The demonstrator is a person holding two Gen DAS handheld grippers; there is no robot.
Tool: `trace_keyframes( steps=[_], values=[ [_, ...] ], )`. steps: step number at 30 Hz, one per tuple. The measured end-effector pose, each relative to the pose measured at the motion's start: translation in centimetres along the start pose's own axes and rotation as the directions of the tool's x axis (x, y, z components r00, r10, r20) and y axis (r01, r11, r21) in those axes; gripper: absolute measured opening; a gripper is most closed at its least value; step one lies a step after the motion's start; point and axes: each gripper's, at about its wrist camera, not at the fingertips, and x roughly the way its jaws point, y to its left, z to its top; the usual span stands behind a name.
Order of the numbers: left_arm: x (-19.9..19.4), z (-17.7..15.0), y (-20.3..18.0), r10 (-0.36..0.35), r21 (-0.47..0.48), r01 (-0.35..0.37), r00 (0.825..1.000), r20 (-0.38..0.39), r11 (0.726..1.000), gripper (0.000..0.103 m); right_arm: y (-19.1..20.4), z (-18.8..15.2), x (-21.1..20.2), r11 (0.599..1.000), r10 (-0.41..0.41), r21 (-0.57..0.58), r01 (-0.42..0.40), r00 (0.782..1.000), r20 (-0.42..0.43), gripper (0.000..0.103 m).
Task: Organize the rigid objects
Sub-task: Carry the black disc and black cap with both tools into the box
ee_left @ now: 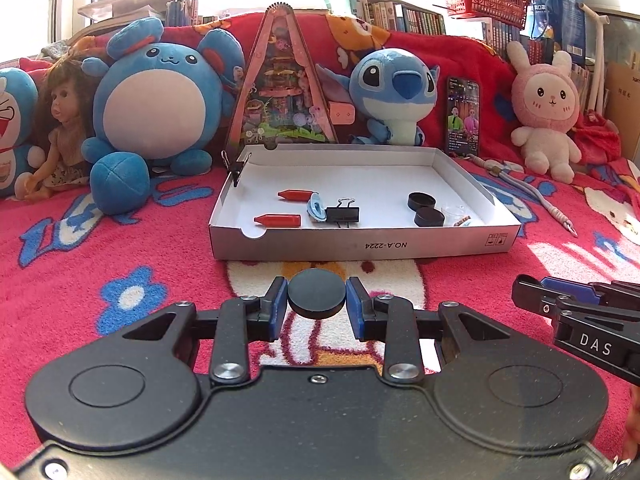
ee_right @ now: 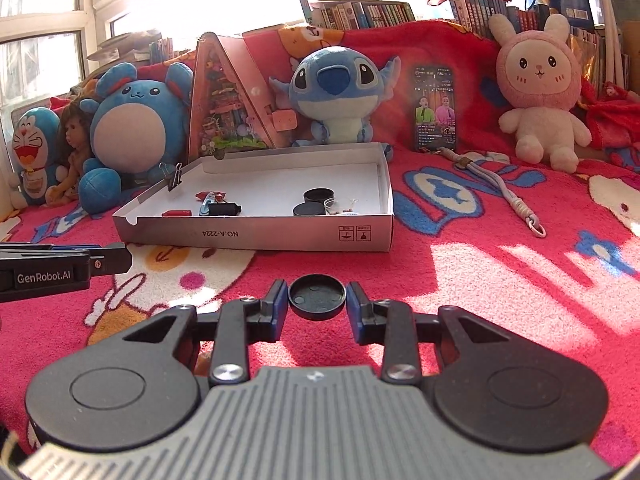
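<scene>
A black round cap (ee_left: 317, 293) sits clamped between the blue pads of the left hand-held gripper (ee_left: 317, 300), raised above the red blanket (ee_left: 80, 264) short of the white box (ee_left: 360, 245). The right hand-held gripper (ee_right: 317, 298) grasps a 2nd cap (ee_right: 317, 296), hollow side up. To land them well, I'd carry each over the near wall, lower beside the 2 black caps (ee_left: 425, 209) inside, keep level, then let go.
</scene>
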Motion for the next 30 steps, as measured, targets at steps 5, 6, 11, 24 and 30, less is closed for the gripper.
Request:
trace_keyframes(
  steps=[5,6,11,24,30],
  values=[
    [0.5,1.4,0.4,0.011,-0.011,-0.011,1.0,0.019,1.0,0.03,-0.4,0.9,0.5,1.0,-0.014,0.008,0.014,1.0,0.001,0.037],
    [0.7,1.8,0.5,0.014,-0.015,-0.014,1.0,0.023,1.0,0.03,-0.6,1.3,0.7,1.0,-0.015,0.015,0.015,1.0,0.001,0.037],
    [1.4,3.3,1.3,0.024,-0.039,-0.022,0.999,0.035,0.999,0.03,-1.4,2.7,1.3,0.998,-0.011,0.06,0.011,1.0,0.0,0.037],
    [6.3,7.5,3.8,-0.014,-0.139,0.008,0.999,-0.04,0.99,0.03,-2.5,5.7,4.0,0.994,-0.001,0.111,0.003,1.0,-0.016,0.037],
    [9.0,9.2,4.4,-0.026,-0.157,0.011,0.995,-0.095,0.988,0.03,-3.2,7.5,5.4,0.99,0.005,0.138,0.0,0.999,-0.034,0.037]
  ],
)
